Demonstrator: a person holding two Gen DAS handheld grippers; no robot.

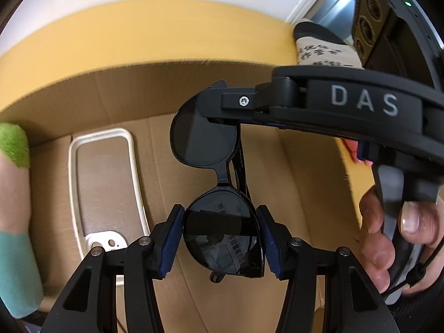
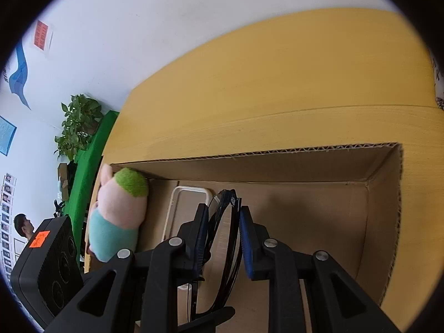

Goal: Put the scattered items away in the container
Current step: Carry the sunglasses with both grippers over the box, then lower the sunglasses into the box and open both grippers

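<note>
Black sunglasses (image 1: 211, 166) hang over the open cardboard box (image 1: 116, 94). My left gripper (image 1: 222, 238) has its blue pads against both edges of the near lens. My right gripper (image 2: 223, 230) comes in from the right in the left wrist view and holds the far end; the folded glasses (image 2: 224, 238) sit edge-on between its pads, with a small gap at the right pad. A white phone case (image 1: 105, 186) lies on the box floor. A pink plush toy (image 2: 119, 211) with green hair and teal clothes leans in the box's left corner.
The box stands on a yellow wooden table (image 2: 277, 83) against a white wall. A black device (image 2: 52, 263) with an orange sticker is at the left. A green partition and a potted plant (image 2: 77, 125) stand beyond.
</note>
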